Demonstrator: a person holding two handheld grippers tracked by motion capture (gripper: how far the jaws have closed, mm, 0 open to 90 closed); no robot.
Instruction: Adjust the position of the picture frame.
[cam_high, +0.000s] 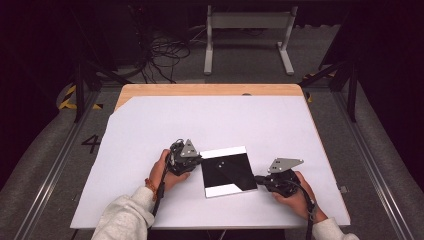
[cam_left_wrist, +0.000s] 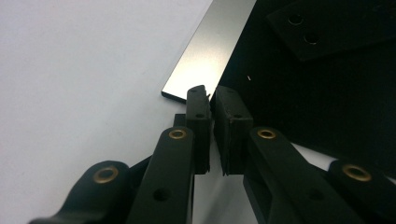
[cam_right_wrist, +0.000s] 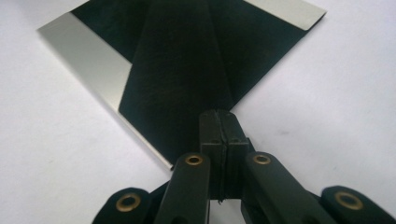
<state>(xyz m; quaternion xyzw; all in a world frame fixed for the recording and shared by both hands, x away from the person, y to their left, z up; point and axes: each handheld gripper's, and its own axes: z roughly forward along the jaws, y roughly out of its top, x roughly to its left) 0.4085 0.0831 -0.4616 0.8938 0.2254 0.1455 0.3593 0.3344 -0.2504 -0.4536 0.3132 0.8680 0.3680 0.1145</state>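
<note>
Our right gripper (cam_right_wrist: 219, 114) is clamped tight on a corner of the black sheet (cam_high: 230, 171) covering a mirrored square plate (cam_high: 220, 190) near the table's (cam_high: 150, 125) front edge, while our left gripper (cam_left_wrist: 212, 95), jaws slightly apart, noses at the opposite edge. We judge a hard pull could drag the plate or slip the thin sheet free.
</note>
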